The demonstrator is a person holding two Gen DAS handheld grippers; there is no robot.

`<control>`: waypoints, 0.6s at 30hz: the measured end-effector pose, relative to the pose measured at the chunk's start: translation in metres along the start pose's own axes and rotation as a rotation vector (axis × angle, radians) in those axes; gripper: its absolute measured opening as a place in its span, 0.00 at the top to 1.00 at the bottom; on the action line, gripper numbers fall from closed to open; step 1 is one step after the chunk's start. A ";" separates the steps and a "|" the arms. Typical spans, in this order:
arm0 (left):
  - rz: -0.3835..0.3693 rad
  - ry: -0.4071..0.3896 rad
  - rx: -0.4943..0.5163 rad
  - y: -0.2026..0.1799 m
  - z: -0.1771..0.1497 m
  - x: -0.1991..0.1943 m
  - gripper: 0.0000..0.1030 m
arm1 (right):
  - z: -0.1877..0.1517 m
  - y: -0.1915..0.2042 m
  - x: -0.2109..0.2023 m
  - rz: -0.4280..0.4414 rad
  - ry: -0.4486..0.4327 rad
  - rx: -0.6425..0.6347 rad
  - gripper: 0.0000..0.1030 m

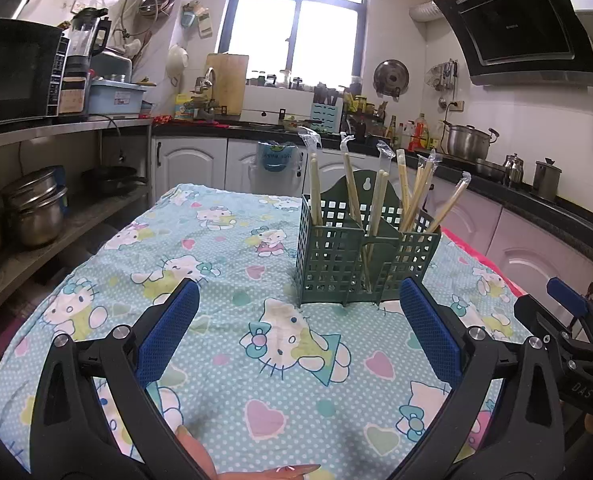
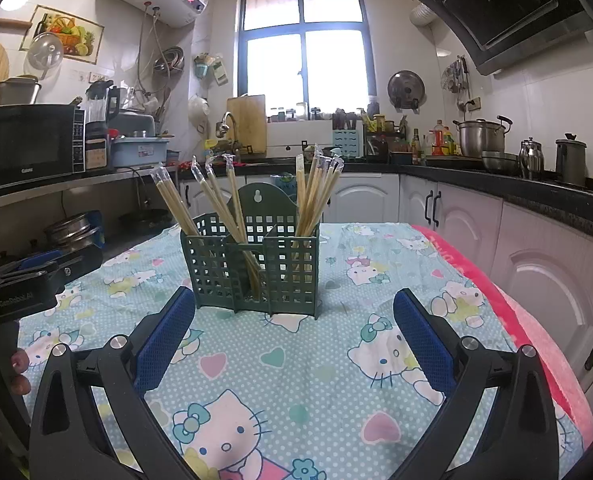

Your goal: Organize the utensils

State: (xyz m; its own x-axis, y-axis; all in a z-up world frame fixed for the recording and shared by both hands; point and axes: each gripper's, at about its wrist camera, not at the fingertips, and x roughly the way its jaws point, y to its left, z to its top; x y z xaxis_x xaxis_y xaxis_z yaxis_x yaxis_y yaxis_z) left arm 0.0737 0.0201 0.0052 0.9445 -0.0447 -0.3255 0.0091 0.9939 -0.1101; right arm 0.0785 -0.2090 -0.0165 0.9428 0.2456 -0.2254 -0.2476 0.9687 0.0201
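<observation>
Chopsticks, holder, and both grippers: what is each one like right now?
Chopsticks: wrapped, standing tilted in the holder.
Holder: upright on the cloth, untouched.
Left gripper: jaws open, empty.
Right gripper: jaws open, empty.

Green lattice utensil holder (image 2: 252,268) stands upright on the cartoon tablecloth (image 2: 296,380), back plate with hanging hole facing away. Wrapped bamboo chopsticks (image 2: 312,196) lean in its compartments, plastic tips up, fanned outward.

Both wrist views low over the cartoon-cat-print tablecloth (image 1: 232,240), facing the window, sharing the near green lattice plastic chopstick holder (image 2: 252,272).
</observation>
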 end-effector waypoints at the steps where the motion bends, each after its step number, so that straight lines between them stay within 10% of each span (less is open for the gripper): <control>1: 0.001 0.000 0.000 0.000 0.000 0.000 0.10 | 0.000 0.000 0.000 0.000 0.002 -0.001 0.06; 18: -0.001 0.006 -0.002 0.000 0.000 0.000 0.10 | -0.001 0.003 0.001 0.003 0.013 -0.001 0.06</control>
State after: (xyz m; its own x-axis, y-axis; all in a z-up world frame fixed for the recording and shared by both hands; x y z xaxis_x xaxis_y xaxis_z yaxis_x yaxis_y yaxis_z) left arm 0.0735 0.0202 0.0058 0.9426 -0.0466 -0.3307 0.0095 0.9936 -0.1128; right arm 0.0787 -0.2058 -0.0173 0.9391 0.2481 -0.2377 -0.2506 0.9679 0.0199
